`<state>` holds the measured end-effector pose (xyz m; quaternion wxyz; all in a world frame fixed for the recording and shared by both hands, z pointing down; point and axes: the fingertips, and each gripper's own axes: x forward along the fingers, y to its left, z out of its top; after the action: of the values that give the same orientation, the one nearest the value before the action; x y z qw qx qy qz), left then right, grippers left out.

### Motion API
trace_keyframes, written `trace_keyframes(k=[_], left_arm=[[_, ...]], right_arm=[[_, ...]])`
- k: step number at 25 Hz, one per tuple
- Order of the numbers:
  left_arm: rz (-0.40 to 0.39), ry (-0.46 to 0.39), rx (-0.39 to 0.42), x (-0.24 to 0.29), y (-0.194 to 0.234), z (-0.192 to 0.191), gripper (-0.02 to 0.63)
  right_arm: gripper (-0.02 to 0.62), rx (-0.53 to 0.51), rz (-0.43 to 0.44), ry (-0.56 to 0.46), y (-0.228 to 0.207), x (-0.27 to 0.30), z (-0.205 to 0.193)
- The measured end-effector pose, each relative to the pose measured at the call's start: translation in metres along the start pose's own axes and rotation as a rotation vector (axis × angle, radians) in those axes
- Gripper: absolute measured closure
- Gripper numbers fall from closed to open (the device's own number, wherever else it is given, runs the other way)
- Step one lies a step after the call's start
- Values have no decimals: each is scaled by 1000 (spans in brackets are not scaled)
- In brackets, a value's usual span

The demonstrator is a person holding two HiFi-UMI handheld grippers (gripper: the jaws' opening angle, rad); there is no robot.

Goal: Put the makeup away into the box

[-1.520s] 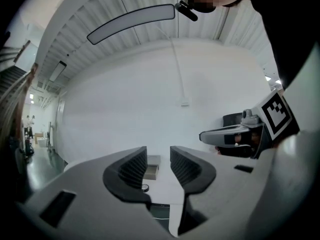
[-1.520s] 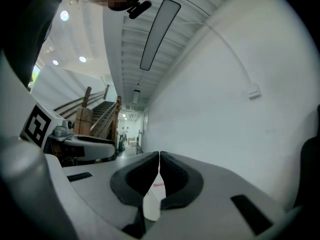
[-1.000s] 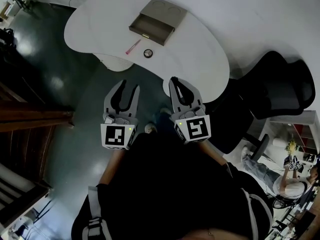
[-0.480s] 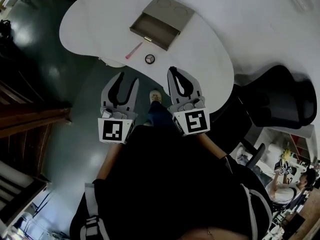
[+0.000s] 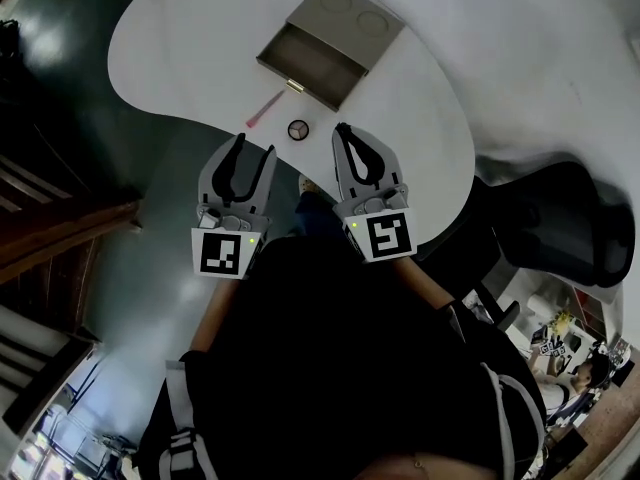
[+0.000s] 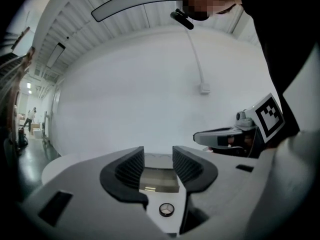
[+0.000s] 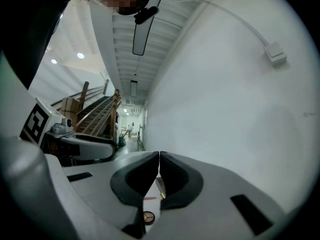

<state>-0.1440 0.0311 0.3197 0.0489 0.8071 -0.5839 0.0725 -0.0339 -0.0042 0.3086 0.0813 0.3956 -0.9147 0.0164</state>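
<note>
Task things: the pink stick (image 5: 265, 110) and the round compact (image 5: 297, 128) lie apart on the white table (image 5: 180, 58), both just in front of the box (image 5: 330, 43); neither is in it yet
Box: it sits on the table with its drawer pulled out toward the person
What changed: both grippers have come forward and a little down toward the table, so its near edge, the compact and the stick now sit just ahead of their tips in the head view
Left gripper (image 6: 158, 159): released, its jaws have just been opening; nothing is between them, and the box and compact show through the gap, farther off
Right gripper (image 7: 159, 159): clenched, tips touching, with nothing held
Meaning for the task: this looks like the approach before the first pick-up; the widening left jaws suggest the compact or the stick is the target, though which one is a guess
Progress: nothing put away, all of the task remains
Hard to make out: what the pink stick is exactly, and the small gold patch at the drawer's front edge
Hidden: the drawer's inside is in shadow; in the right gripper view the closed jaws cover most of the box
Cut off: the table's far side runs out of the head view at the top
</note>
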Motion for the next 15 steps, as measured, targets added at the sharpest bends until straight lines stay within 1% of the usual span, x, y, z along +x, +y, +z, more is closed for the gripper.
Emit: trace_keyframes(k=[5, 8, 11, 15], left_arm=[[-23, 43, -15, 29, -2, -11, 436], [-51, 62, -3, 42, -4, -17, 434], [-82, 114, 0, 52, -7, -31, 433], [-120, 165, -45, 67, -10, -52, 425]], right_arm=[[571, -7, 38, 31, -13, 17, -16], [571, -2, 52, 53, -16, 25, -23], [571, -5, 54, 71, -19, 32, -31], [571, 19, 50, 130, -21, 41, -53]])
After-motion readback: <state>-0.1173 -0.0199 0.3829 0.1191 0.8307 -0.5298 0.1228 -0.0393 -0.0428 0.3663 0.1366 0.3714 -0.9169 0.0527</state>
